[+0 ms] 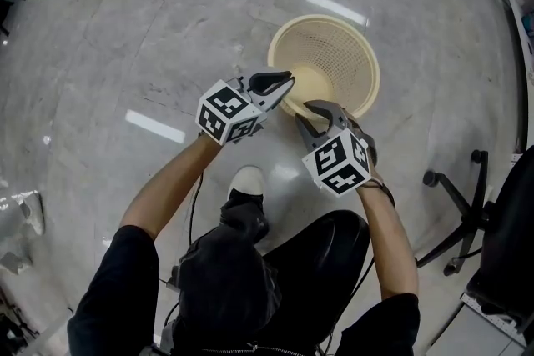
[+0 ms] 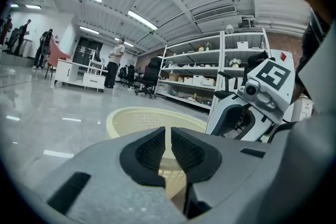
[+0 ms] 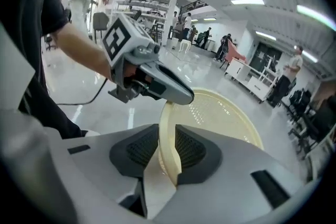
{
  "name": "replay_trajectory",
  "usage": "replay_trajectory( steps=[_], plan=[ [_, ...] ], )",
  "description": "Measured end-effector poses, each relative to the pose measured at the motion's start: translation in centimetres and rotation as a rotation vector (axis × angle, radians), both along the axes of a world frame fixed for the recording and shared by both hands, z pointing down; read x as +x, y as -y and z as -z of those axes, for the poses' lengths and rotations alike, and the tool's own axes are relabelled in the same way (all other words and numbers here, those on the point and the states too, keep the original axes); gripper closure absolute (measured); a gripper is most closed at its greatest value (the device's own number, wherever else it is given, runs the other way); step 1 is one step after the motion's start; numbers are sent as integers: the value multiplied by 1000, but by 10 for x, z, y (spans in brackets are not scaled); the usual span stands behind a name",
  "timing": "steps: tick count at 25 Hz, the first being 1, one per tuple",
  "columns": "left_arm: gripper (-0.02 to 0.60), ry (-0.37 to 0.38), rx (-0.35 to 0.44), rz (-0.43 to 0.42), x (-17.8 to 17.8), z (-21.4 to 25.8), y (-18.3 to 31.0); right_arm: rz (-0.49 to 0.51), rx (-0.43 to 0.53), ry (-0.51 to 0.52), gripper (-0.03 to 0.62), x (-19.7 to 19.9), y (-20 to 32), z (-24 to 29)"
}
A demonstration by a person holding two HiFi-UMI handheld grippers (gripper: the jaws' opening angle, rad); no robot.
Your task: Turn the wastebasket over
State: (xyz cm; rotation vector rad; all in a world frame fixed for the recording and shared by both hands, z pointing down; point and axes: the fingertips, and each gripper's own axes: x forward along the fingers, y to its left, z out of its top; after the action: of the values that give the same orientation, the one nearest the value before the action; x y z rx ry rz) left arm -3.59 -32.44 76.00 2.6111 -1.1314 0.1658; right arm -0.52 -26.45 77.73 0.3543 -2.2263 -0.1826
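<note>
**Left gripper [image 1: 288,82] clamped on the wastebasket [image 1: 338,46], right gripper [image 1: 310,114] loose around its rim**

In the left gripper view the two black pads stand almost together. Only a thin cream strip of the wastebasket's wall shows in the slit between them, so this gripper is pinching the rim. The right gripper view confirms it, with the left gripper's tip sitting right over the rim's edge.

The right gripper has its jaws apart, with the rim standing upright between the pads. The rim lies close against one pad and does not look squeezed, so this gripper is not gripping.

In the head view both grippers meet the rim on the side nearest the person. The left one comes in from the left and the right one from below, and the two are near each other but not touching.

The wastebasket is a round, cream, mesh-walled one. It stands mouth up on the pale polished floor [image 1: 125,37], just ahead of the person's white-toed shoe [image 1: 248,182]. The wheeled base of a chair [image 1: 455,196] stands off to the right, well apart from it. Shelves [image 2: 210,76] line the far side of the room.
</note>
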Motion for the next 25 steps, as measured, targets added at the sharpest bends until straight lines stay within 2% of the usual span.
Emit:
replay_trajectory(
  steps=[2,4,6,10,12,17,25],
  plan=[
    [552,31,-1,-12,4,-9,-4,-56,-59,110,508,6,-2,9],
    [560,58,9,-23,6,-15,-8,-165,-79,237,510,19,9,25],
    [563,56,18,-22,5,-16,-9,-317,-32,332,510,44,39,43],
    [572,28,27,19,0,-13,-5,-697,29,497,510,120,107,54],
    [574,20,38,57,-2,-11,-4,-815,49,512,510,146,120,42],
    [577,15,43,100,-4,-16,-2,-879,72,434,529,164,120,9],
    [577,16,59,127,-14,-4,-4,-897,73,442,558,163,118,1]
  ],
)
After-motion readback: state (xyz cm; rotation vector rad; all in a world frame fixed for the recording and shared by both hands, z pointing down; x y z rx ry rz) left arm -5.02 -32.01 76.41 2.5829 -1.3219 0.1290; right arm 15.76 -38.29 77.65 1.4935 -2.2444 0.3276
